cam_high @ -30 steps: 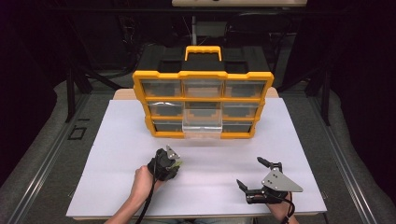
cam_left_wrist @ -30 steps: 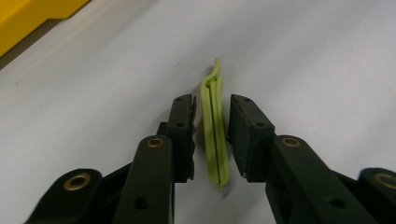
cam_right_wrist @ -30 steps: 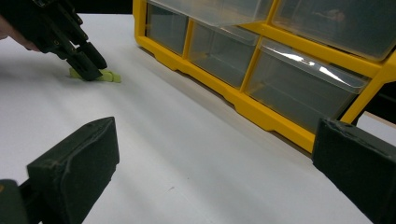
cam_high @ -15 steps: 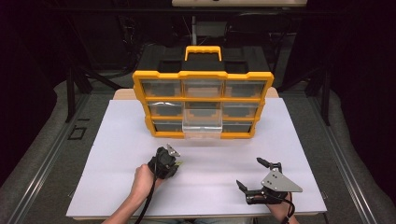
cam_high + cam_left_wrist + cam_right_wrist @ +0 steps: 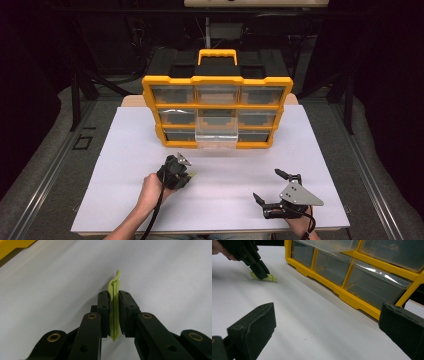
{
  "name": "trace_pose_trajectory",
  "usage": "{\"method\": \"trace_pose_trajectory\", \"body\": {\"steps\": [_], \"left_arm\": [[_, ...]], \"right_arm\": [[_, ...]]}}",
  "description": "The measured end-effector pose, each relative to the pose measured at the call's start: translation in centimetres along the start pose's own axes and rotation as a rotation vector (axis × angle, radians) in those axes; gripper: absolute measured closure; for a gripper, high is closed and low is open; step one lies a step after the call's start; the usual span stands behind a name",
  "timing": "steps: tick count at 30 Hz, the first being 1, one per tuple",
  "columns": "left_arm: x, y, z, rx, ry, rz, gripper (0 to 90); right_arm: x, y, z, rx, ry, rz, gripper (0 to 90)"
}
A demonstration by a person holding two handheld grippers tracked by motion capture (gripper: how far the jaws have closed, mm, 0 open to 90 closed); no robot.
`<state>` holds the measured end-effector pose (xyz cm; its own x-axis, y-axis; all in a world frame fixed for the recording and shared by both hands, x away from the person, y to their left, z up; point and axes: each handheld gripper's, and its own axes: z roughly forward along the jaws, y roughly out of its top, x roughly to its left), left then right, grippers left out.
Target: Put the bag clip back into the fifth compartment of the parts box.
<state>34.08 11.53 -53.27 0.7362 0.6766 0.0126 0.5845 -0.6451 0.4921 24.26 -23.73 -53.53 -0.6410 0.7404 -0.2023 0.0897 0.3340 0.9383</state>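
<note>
Two hand-held grippers, left hand-held gripper (image 5: 114, 303) clamped on pale green clip (image 5: 115, 307), right hand-held gripper (image 5: 274, 189) jaws apart, empty

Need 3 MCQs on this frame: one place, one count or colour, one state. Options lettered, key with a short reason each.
1. Where does the pulled-out clear drawer sit in the organizer?
A. middle column
B. left column
C. top right corner

2. What colour is the clip in the left gripper?
A. red
B. light green
C. blue

3. How do the jaws of the right gripper stand?
A. shut on the clip
B. shut on a drawer
C. open, nothing between them

Key: 1 A, it juts out below the handle at centre. 2 B, the left gripper view shows it green between the pads. 3 C, its own view shows wide-apart jaws over bare table.
</note>
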Motion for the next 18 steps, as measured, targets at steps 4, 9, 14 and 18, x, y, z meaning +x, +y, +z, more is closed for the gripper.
{"method": "trace_pose_trajectory", "body": {"steps": [4,9,14,18], "left_arm": [[0.02,0.11,-0.19,-0.002,-0.002,0.009,80.4],[0.15,0.19,-0.39,-0.001,-0.003,0.02,80.4],[0.34,0.17,-0.48,-0.002,-0.005,0.026,80.4],[0.42,0.16,-0.59,-0.005,-0.003,0.028,80.4]], "right_arm": [[-0.02,-0.02,0.0,0.001,0.0,0.0,0.6],[-0.04,-0.02,0.0,0.002,0.0,0.0,0.6],[-0.07,-0.03,-0.01,0.002,-0.001,0.0,0.6],[-0.1,-0.04,0.02,0.005,-0.003,-0.002,0.6]]}}
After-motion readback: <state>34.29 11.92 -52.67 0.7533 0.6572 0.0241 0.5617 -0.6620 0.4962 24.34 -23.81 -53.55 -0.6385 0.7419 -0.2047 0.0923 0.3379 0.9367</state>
